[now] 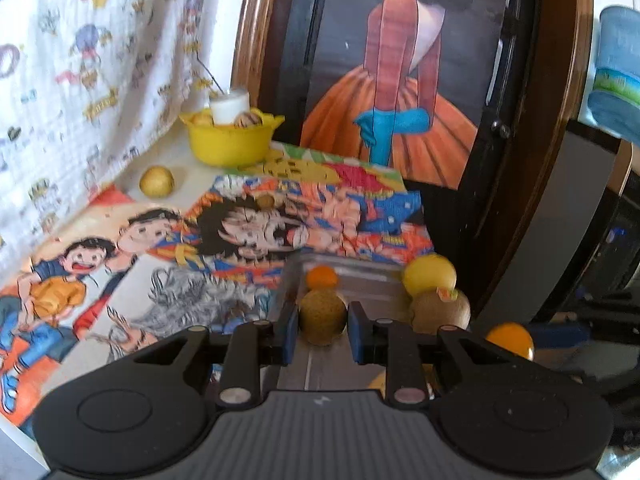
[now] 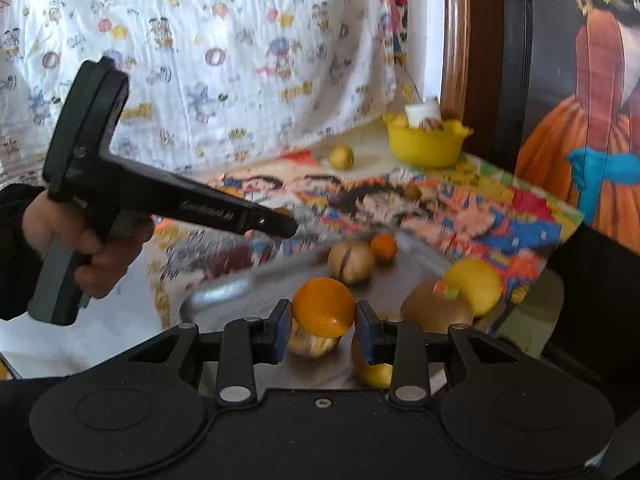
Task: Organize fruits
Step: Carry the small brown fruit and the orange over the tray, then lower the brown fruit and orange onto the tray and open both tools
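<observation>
Both tongs loaded over the metal tray (image 2: pixel 224 292); sorting barely begun.

Left tongs (image 1: pixel 323 330) closed on a brownish round fruit (image 1: pixel 322 316); right tongs (image 2: pixel 322 330) narrowly clamped on an orange (image 2: pixel 323 307). Several fruits remain on the tray, one loose yellow fruit (image 1: pixel 157 181) on the tabletop (image 1: pixel 132 292), a few already in the yellow bowl (image 1: pixel 230 142). Bowl contents and tray edges blurred; fruit kinds uncertain.

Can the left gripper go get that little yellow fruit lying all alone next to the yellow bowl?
Probably not right now. The left gripper is shut on a brownish fruit, so its jaws are full. The way across the cartoon cloth to the lone yellow fruit beside the yellow bowl looks free.
</observation>
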